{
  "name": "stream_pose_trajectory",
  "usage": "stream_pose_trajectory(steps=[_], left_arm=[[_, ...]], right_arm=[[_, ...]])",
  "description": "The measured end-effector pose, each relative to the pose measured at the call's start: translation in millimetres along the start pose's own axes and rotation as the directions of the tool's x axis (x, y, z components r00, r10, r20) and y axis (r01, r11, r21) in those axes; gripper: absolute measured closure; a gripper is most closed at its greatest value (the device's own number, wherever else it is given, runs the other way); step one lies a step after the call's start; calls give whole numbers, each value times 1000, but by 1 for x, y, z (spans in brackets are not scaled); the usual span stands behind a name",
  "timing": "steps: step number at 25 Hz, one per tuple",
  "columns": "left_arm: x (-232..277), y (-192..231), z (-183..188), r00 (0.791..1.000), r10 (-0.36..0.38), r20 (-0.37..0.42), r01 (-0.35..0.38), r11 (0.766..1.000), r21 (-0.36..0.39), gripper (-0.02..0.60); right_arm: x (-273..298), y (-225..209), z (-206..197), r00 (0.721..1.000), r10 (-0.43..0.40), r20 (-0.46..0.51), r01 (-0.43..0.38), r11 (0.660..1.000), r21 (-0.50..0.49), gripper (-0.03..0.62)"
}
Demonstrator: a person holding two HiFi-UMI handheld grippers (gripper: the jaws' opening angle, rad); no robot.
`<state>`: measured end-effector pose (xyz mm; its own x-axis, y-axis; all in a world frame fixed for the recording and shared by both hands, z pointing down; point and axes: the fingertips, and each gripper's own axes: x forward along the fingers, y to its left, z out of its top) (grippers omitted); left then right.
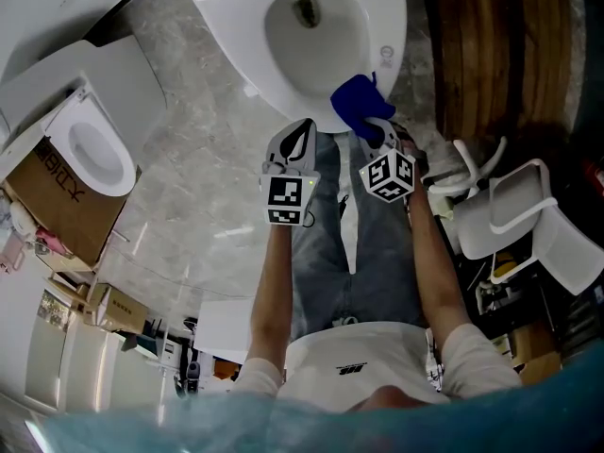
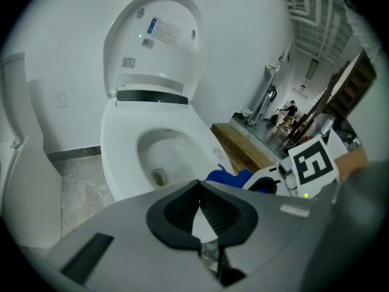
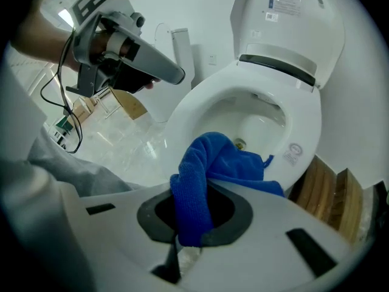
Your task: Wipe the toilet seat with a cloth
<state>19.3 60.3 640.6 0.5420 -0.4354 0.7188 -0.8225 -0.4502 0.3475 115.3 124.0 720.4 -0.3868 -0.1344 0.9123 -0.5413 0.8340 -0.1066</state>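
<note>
Toilet seat (image 1: 231,36) rear cropped; distant figure (image 2: 292,109) perhaps human.

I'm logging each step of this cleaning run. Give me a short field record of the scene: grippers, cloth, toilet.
right gripper: shut on the blue cloth
left gripper: jaws together, nothing between them, in the air beside the toilet
blue cloth: bunched, hanging over the front rim of the toilet seat
toilet seat: down
lid: raised
</note>
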Motion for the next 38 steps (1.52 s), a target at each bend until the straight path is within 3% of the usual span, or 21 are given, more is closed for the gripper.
stream_pose_trajectory(steps=[17,38], left_arm=[[35,-19,24,1000,-15,-9,15,999,-31,572],[83,-18,80,999,-11,32,14,996,-87,572]], right_arm=[[-9,-91,7,996,-89,12,89,996,22,574],[-3,-165,47,988,-151,44,150,988,23,574]])
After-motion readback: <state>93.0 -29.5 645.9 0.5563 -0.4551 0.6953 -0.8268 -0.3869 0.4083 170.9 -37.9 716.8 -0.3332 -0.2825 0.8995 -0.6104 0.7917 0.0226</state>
